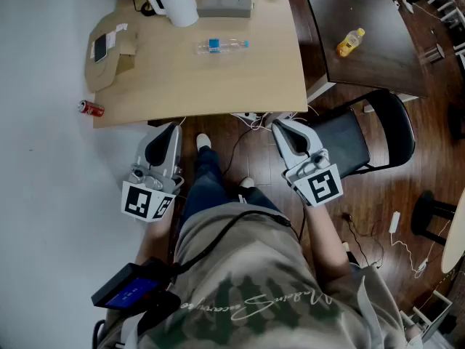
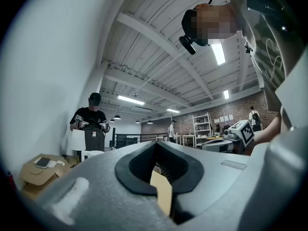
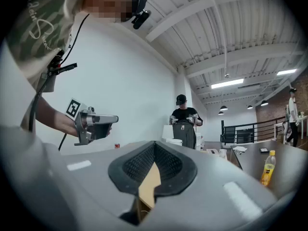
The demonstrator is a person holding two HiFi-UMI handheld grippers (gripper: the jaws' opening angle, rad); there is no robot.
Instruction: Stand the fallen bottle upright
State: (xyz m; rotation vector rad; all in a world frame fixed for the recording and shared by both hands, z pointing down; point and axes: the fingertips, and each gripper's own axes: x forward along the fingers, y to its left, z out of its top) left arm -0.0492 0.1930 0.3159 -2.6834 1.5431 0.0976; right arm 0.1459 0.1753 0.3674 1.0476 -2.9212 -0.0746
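Two claws, the grey left gripper (image 1: 168,131) and the grey right gripper (image 1: 285,128), have their jaws pressed together, empty. The clear blue-labelled plastic bottle (image 1: 221,46) lies flat on the light wooden table (image 1: 182,86).

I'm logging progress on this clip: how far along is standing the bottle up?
Done: nothing yet. The clear bottle lies on its side on the light table. In hand: nothing. The left gripper and right gripper are both shut and empty, held short of the table's near edge. Left: reach in, grip the bottle and stand it upright.
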